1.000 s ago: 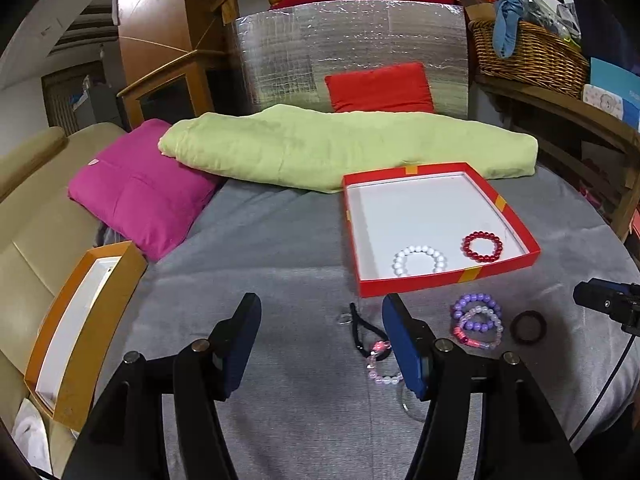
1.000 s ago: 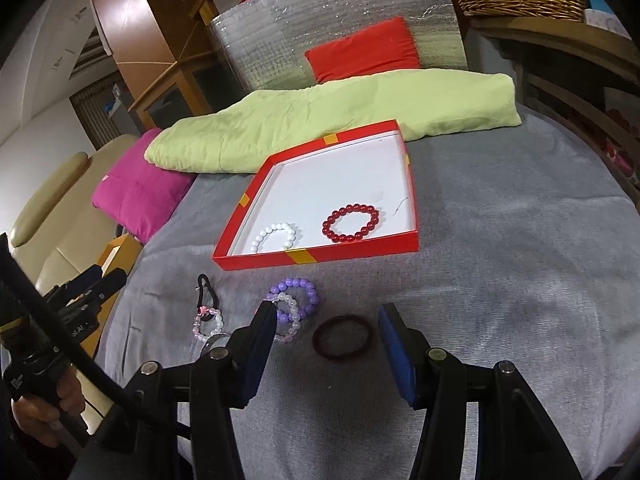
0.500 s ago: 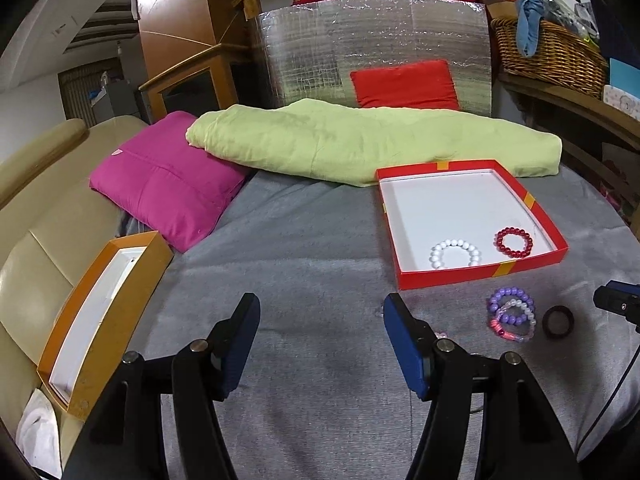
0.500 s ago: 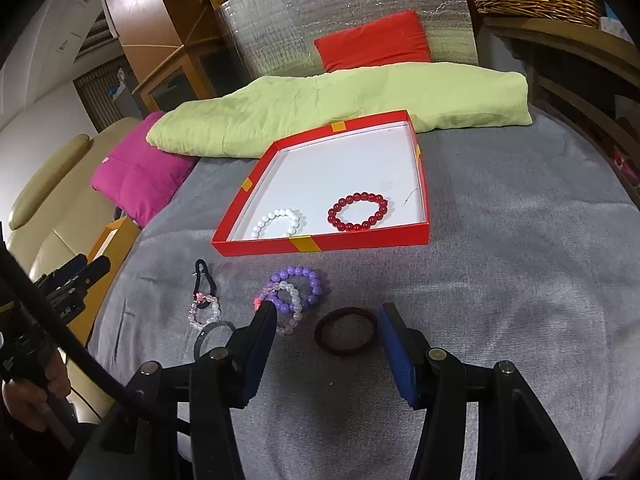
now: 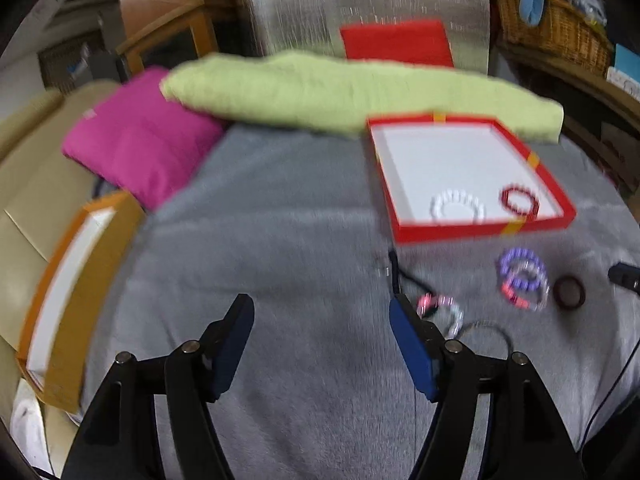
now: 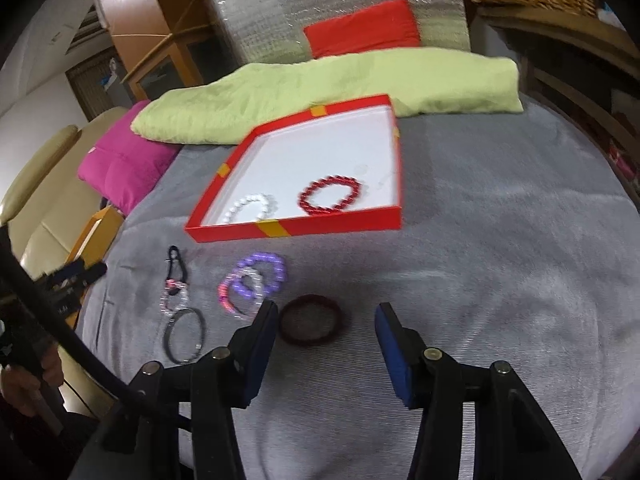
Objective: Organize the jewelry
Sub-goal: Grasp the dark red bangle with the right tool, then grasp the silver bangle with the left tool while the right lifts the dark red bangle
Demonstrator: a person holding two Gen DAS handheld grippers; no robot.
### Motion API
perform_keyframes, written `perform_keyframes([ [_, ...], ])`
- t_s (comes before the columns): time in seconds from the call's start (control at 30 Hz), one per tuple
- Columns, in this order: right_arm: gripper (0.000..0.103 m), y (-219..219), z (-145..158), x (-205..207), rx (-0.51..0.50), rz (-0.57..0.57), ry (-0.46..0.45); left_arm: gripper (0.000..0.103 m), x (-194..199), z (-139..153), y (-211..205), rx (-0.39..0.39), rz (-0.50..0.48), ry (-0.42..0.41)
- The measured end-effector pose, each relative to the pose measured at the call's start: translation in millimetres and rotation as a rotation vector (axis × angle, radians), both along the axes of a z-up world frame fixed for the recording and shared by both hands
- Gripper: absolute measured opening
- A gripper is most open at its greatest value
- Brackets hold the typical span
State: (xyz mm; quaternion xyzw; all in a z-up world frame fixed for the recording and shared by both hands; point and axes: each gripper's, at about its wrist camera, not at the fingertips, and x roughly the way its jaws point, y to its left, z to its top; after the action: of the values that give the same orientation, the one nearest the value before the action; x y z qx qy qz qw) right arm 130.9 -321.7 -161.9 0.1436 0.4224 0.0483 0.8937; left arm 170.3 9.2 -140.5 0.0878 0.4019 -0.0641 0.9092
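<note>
A red box (image 6: 296,228) with a white floor lies on the grey blanket and holds a white bead bracelet (image 6: 252,206) and a red bead bracelet (image 6: 330,196). In front of it lie a purple bracelet (image 6: 262,272), a black cord with a pink charm (image 6: 174,276), a thin dark bangle (image 6: 186,336) and a maroon ring (image 6: 310,320). My right gripper (image 6: 327,314) hovers low over the maroon ring, which sits between its tips. Its jaws are closing without touching the ring. My left gripper (image 5: 322,312) is opening over bare blanket, with the cord and charm (image 5: 436,304) just right of its right finger.
An orange box (image 5: 68,280) lies at the blanket's left edge beside a pink cushion (image 5: 136,144). A rolled green blanket (image 5: 340,88) and a red cushion (image 5: 396,42) line the back. A wicker basket (image 5: 556,36) stands on a shelf at the right. A hand (image 6: 24,388) holds the left gripper.
Both grippers have sunk closer to the blanket. The right jaws have narrowed around the maroon ring. The left jaws have widened a little, and the left view now shows the cord again.
</note>
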Motion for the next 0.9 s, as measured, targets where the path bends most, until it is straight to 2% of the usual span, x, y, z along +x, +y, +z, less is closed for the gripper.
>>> perform_keyframes([
  [0.13, 0.037, -15.5, -10.9, 2.6, 0.034, -0.019, 0.036, 0.071, 5.2, -15.9, 1.2, -0.066, -0.042, 0.092],
  [0.23, 0.037, -17.0, -15.4, 4.5, 0.064, -0.011, 0.045, 0.071, 7.2, -22.6, 1.3, -0.099, -0.057, 0.133],
  [0.4, 0.037, 5.7, -21.0, 11.7, 0.021, 0.033, 0.063, 0.071, 13.8, -26.7, 1.9, -0.154, -0.066, 0.174],
  [0.5, 0.037, 21.2, -30.4, 17.8, -0.062, 0.026, 0.091, 0.071, 17.5, -29.1, 1.2, -0.179, -0.075, 0.193],
  [0.53, 0.035, 24.7, -34.0, 19.5, -0.081, 0.02, 0.098, 0.071, 18.4, -30.2, 1.0, -0.184, -0.078, 0.199],
  [0.57, 0.024, 27.9, -36.5, 20.3, -0.099, 0.015, 0.095, 0.071, 20.4, -32.1, -0.3, -0.188, -0.082, 0.21],
  [0.67, 0.007, 39.6, -37.5, 20.3, -0.178, 0.023, 0.068, 0.071, 23.0, -36.2, -3.6, -0.207, -0.098, 0.24],
  [0.8, 0.006, 45.0, -37.6, 17.8, -0.207, 0.03, 0.05, 0.071, 10.8, -37.2, -17.3, -0.254, -0.184, 0.293],
  [0.9, 0.006, 43.8, -38.2, 17.9, -0.199, 0.027, 0.051, 0.071, 2.1, -40.4, -31.5, -0.234, -0.209, 0.311],
])
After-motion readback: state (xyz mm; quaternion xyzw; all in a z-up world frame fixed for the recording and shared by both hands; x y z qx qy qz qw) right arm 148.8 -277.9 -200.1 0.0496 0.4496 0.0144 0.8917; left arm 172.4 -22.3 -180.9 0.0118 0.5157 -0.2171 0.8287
